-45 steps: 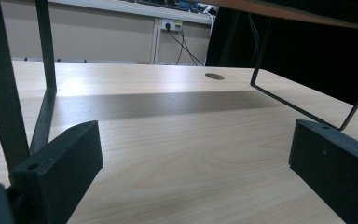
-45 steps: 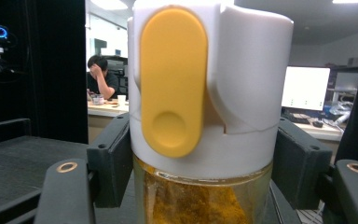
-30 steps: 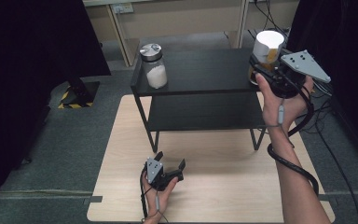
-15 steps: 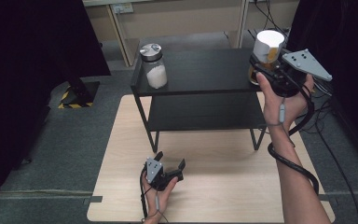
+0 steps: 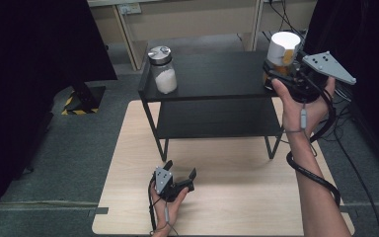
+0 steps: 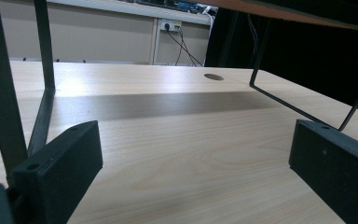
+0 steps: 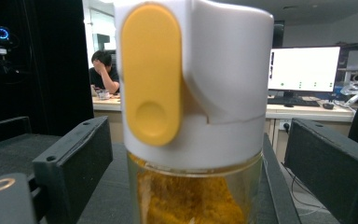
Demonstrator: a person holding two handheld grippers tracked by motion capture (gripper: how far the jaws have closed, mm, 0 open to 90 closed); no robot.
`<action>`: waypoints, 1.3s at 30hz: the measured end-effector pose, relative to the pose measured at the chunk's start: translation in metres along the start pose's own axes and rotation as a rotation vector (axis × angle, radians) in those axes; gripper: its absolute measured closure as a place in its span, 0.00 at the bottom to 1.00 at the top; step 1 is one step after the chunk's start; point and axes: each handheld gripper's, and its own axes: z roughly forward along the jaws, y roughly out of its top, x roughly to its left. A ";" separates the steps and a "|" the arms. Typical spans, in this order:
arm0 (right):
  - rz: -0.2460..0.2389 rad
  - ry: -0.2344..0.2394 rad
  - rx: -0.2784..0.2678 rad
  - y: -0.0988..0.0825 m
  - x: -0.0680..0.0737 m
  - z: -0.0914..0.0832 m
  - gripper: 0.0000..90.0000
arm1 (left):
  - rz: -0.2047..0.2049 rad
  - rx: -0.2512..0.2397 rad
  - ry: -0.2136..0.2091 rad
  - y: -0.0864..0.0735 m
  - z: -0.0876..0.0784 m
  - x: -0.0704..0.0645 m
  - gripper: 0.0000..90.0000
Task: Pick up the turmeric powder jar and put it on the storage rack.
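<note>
Light was even and moderately bright over the pale wooden table (image 5: 227, 168), while dark curtains at both sides stayed nearly black. The black shelf (image 5: 217, 79) cast a soft grey band of shadow ahead of the left gripper's fingers (image 6: 65, 168). Between the right gripper's fingers (image 7: 74, 158), the jar's white lid (image 7: 200, 79) looked soft and bulged; the bright monitor (image 7: 303, 67) beyond glared.

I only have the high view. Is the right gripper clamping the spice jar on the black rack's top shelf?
Observer: No. The right gripper's jaws have just been opening; the spice jar stands between them with a gap on each side.
Operator: What's inside it?
Observer: Yellow-orange powder, under a white cap with a yellow flip tab.
Operator: And the left gripper?
Observer: The left gripper is open with nothing between its jaws, low over the wooden table.
</note>
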 end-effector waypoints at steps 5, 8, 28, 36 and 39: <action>0.006 0.011 0.000 -0.001 -0.001 -0.002 0.08 | 0.001 -0.001 -0.001 0.000 0.000 0.000 0.02; 0.006 0.020 -0.010 -0.003 -0.001 -0.006 0.08 | 0.003 0.000 -0.001 0.000 0.000 0.000 0.02; -0.009 0.080 -0.047 -0.019 -0.005 -0.033 0.08 | 0.009 0.001 -0.002 0.000 0.000 0.000 0.02; -0.011 0.087 -0.058 -0.027 -0.007 -0.044 0.08 | 0.009 0.000 -0.003 0.000 0.000 0.000 0.02; -0.014 0.096 -0.060 -0.030 -0.008 -0.049 0.08 | 0.011 -0.001 -0.004 0.000 0.000 0.000 0.02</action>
